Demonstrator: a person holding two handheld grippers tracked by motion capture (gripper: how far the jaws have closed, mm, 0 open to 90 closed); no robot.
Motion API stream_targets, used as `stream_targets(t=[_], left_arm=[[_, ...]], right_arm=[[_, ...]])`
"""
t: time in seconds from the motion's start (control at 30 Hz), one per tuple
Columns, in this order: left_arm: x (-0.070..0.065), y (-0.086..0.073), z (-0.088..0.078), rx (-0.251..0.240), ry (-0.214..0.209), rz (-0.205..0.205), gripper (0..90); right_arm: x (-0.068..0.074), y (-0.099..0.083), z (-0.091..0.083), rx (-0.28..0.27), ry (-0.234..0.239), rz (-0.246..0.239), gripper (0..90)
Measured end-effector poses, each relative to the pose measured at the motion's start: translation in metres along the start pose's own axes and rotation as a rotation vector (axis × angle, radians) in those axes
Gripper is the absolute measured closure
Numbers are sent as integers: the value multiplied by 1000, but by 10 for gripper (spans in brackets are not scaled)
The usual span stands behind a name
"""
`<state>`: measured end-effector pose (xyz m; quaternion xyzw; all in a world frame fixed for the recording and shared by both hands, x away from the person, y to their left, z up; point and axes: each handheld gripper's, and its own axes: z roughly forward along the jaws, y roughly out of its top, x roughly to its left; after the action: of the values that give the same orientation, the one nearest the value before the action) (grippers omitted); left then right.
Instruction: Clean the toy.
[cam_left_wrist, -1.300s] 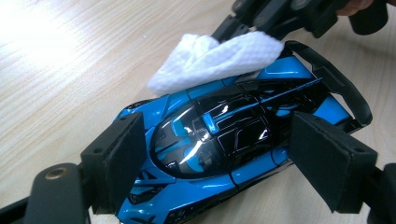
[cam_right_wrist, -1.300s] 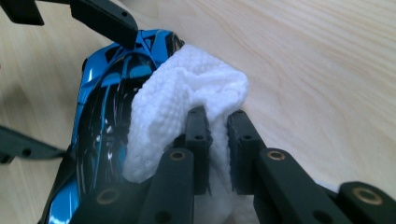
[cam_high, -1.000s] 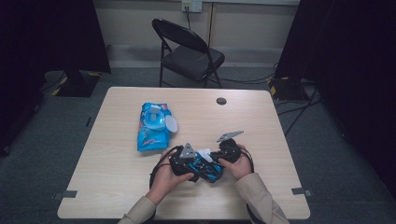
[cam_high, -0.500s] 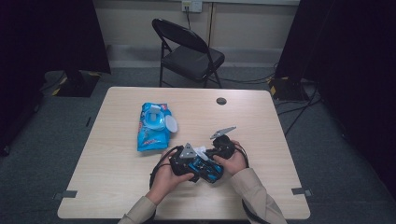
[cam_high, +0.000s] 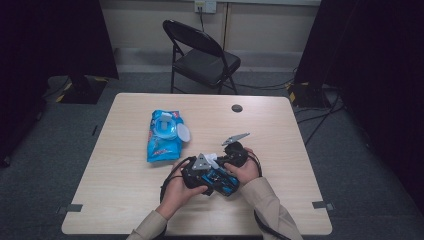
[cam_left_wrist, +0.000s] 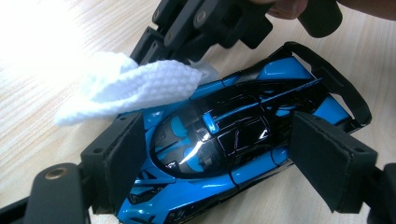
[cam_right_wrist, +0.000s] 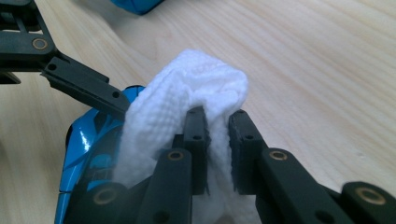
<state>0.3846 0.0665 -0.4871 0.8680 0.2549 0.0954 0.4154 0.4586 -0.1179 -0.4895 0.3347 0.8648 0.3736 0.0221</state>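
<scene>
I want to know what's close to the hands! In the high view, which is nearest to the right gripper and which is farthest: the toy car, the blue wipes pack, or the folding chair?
1. toy car: right beside the right gripper, just below it.
2. blue wipes pack: farther left on the table.
3. folding chair: beyond the table's far edge.

Tan long sleeves (cam_high: 265, 202), black left gripper (cam_left_wrist: 219, 154) with square foam-faced pads (cam_left_wrist: 123, 149) and brass rivets, black right gripper (cam_right_wrist: 217, 140) with linked bars, grey three-cornered plate (cam_high: 201, 161), black trailing cable (cam_high: 170, 179)
</scene>
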Motion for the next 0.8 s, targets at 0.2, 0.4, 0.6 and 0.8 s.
stream_targets(t=[0.2,0.4,0.6,0.8], left_arm=[[1,0,0,-2,-3,-3,189],[2,4,-3,31,-19,-6,196],[2,14,-19,9,-22,7,212],[3,18,-48,2,-10,18,212]], right_arm=[[-5,-3,-12,-51,-17,18,798],[-1,0,-28,-64,-22,-7,799],[10,8,-48,-98,-19,-42,798],[28,16,-60,-127,-5,-73,797]])
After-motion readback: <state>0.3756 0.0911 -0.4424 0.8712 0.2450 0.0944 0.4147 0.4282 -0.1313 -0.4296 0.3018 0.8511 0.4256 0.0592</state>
